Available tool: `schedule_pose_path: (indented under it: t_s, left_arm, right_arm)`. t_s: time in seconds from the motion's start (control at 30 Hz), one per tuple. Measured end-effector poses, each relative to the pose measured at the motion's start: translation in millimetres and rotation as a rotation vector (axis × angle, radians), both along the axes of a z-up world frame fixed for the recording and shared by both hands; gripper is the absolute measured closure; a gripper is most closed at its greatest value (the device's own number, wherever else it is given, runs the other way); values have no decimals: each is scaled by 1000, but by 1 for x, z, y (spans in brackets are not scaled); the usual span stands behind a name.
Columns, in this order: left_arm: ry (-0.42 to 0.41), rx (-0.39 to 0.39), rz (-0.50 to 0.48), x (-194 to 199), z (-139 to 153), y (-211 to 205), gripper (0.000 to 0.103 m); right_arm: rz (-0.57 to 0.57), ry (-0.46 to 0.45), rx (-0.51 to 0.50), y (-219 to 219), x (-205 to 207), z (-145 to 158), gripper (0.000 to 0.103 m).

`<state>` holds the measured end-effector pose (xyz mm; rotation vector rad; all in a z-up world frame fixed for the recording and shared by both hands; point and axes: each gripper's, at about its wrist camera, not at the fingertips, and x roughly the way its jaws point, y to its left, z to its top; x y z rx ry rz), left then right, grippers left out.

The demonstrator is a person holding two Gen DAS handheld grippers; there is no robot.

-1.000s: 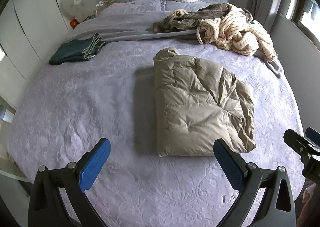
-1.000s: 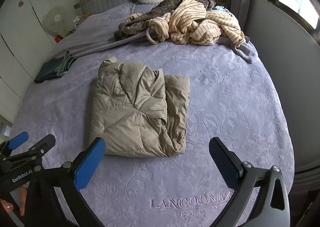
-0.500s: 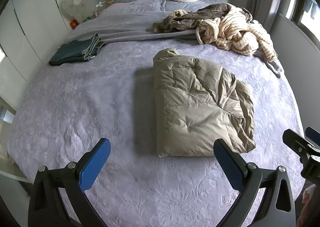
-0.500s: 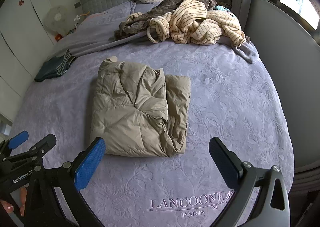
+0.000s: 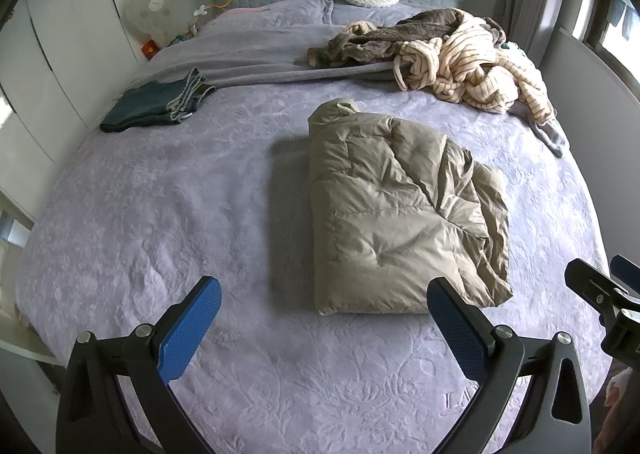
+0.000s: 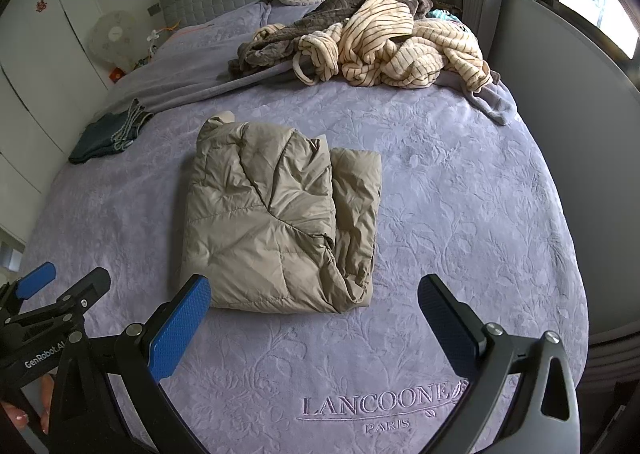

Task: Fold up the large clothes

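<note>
In the left wrist view, the left gripper point(image 5: 322, 312) hangs over the lavender bedspread point(image 5: 160, 213) with its blue-padded fingers spread wide and nothing between them. The folded beige puffer jacket point(image 5: 400, 213) lies flat just ahead, toward the gripper's right finger, untouched. Farther ahead to the left sits a folded pair of dark jeans point(image 5: 154, 105); far ahead to the right is a heap of striped robes point(image 5: 460, 57). In the right wrist view, the right gripper point(image 6: 314, 312) is likewise wide apart and empty above the bedspread point(image 6: 460, 213), the jacket point(image 6: 276, 213) lying just ahead toward its left finger. The left gripper point(image 6: 60, 288) shows at this view's lower left edge, beside the jacket's near corner.
</note>
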<state>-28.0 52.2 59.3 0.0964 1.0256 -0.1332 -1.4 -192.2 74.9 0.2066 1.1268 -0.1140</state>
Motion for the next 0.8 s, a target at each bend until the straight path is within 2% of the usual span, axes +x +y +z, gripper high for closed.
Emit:
schedule_pose_path:
  t_s: [0.8]
  left_arm:
    - [0,1,2,-1,0,0,0]
  right_arm:
    - [4,1,1,-1,1,0,0]
